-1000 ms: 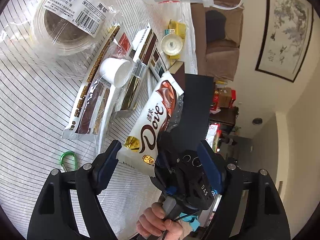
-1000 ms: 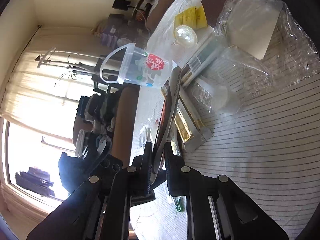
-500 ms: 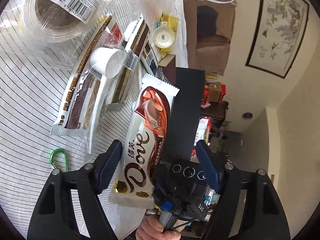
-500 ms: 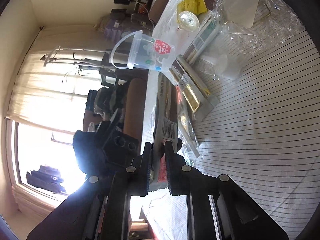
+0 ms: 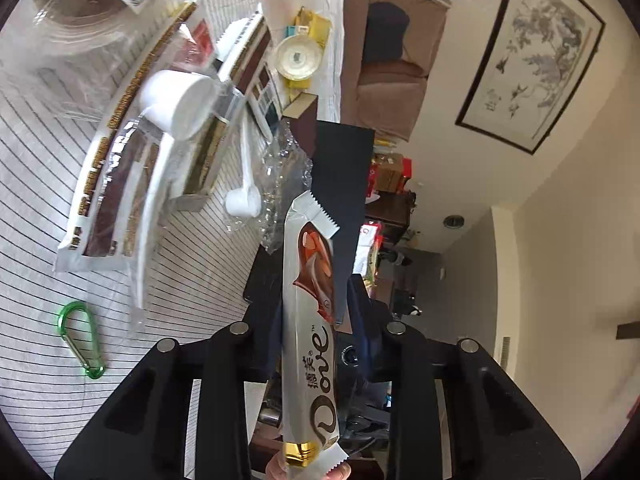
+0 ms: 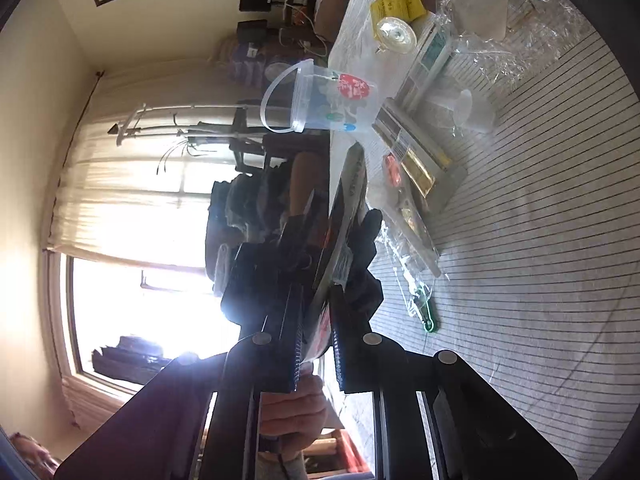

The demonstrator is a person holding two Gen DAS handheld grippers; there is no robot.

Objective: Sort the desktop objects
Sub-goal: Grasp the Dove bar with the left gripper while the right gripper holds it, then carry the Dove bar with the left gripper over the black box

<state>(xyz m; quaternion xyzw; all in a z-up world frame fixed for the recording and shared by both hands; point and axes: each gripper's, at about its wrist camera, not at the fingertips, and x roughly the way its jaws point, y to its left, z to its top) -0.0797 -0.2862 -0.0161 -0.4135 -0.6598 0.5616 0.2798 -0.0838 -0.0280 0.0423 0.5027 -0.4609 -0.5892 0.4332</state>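
Note:
A white and brown Dove chocolate bar [image 5: 310, 320] stands on end between the two grippers, held above the striped tablecloth [image 5: 36, 264]. My left gripper [image 5: 316, 332] has closed around its lower half. My right gripper [image 6: 316, 344] is shut on the same bar, seen edge-on in the right wrist view [image 6: 344, 220]. The two grippers face each other across the bar.
On the cloth lie snack packets [image 5: 116, 168], a white scoop [image 5: 176, 96], a small white spoon [image 5: 244, 196], a green carabiner [image 5: 78, 338], a tape roll [image 5: 298, 58] and a bagged roll [image 5: 80, 4]. A clear plastic bucket [image 6: 332, 100] stands at the far edge.
The left gripper's jaws have closed in onto the bar. The bar has turned upright and now sits in the middle between them. The right gripper still holds it.

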